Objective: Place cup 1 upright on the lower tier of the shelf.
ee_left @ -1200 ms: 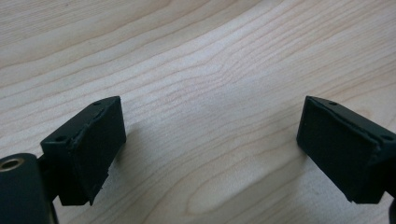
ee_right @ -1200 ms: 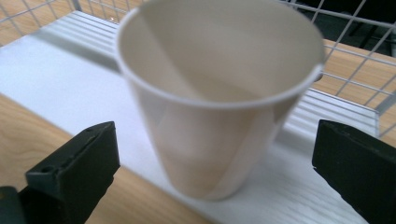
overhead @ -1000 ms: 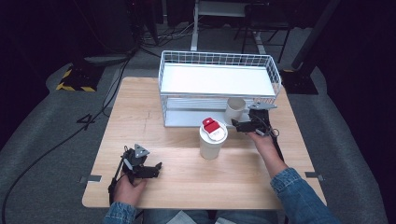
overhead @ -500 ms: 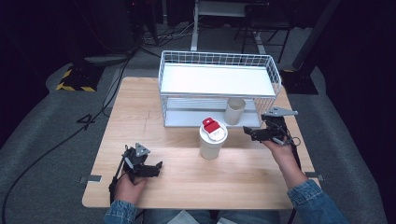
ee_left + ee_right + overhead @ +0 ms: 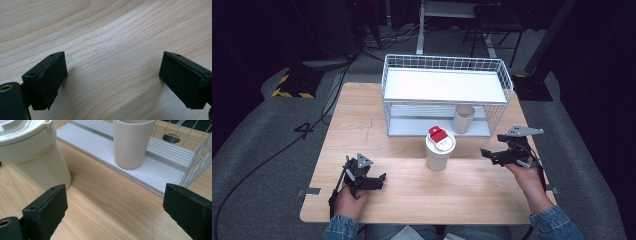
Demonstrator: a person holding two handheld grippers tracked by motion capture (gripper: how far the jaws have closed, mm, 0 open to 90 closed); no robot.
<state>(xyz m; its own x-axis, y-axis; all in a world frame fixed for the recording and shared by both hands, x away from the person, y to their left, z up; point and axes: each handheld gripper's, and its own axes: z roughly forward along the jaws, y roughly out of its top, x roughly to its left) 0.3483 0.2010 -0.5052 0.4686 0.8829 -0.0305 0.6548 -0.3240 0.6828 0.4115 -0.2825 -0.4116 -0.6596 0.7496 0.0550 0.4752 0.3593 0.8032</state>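
Cream cup (image 5: 464, 118) stands upright on lower shelf of white wire rack (image 5: 447, 85), toward its right end, untouched. Right gripper (image 5: 486, 154) hovers over table (image 5: 362, 125) right of lidded container (image 5: 440, 150), jaws spread wide, nothing between them. Container sits just before rack, red-white label (image 5: 438, 135) on lid. Left gripper (image 5: 381, 179) rests low at table's near-left, jaws apart, bare wood between them.
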